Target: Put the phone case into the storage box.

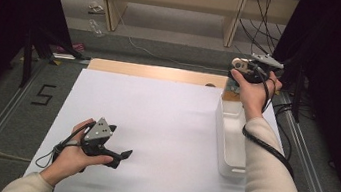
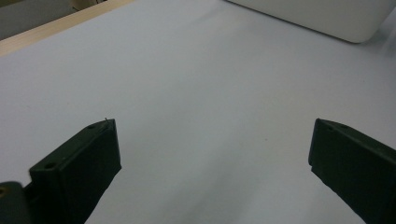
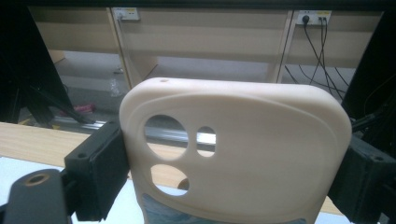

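The big white sheet-covered table [image 1: 154, 124] is taking up most of the scene, with a long white plastic bin [image 1: 231, 135] sitting along its right edge — can't really tell what's inside it. A black "5" [image 1: 43, 94] is marked on the floor to the left. The right gripper [image 1: 243, 66] is clamping a cream-coloured rubbery phone case [image 3: 243, 149] with camera cutouts, up above the bin's far end. The left gripper [image 2: 212, 154] is hovering wide open over bare table — nothing between its jaws.
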Demonstrator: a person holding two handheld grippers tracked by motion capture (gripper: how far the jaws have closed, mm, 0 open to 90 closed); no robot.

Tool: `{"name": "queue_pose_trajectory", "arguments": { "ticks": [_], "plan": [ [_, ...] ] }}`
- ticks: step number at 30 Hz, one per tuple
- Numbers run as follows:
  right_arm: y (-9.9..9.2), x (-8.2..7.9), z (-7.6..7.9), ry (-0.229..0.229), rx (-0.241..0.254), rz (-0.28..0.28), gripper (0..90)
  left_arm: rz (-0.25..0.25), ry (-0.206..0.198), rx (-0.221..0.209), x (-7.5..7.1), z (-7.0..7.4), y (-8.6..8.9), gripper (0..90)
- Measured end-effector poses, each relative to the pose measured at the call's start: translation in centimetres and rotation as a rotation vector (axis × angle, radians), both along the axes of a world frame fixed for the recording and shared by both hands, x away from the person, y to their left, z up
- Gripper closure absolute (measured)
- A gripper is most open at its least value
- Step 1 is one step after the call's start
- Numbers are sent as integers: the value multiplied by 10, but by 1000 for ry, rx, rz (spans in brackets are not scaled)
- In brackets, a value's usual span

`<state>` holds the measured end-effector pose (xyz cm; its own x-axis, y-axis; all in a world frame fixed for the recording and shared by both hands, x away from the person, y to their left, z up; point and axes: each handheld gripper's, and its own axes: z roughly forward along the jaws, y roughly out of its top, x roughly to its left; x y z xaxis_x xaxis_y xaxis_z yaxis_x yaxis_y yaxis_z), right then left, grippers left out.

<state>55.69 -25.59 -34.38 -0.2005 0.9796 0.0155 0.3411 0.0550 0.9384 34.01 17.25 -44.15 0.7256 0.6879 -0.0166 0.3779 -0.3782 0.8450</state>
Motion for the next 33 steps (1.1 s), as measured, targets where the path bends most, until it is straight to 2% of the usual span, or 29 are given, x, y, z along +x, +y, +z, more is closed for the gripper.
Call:
{"name": "queue_pose_trajectory", "arguments": {
  "ticks": [20,33],
  "plan": [
    [-2,3,-3,-2,-2,16,129,-2,0,0,0,0,0,17],
    [-2,3,-11,11,-8,17,128,-4,1,1,0,-1,-1,17]
  ]
}}
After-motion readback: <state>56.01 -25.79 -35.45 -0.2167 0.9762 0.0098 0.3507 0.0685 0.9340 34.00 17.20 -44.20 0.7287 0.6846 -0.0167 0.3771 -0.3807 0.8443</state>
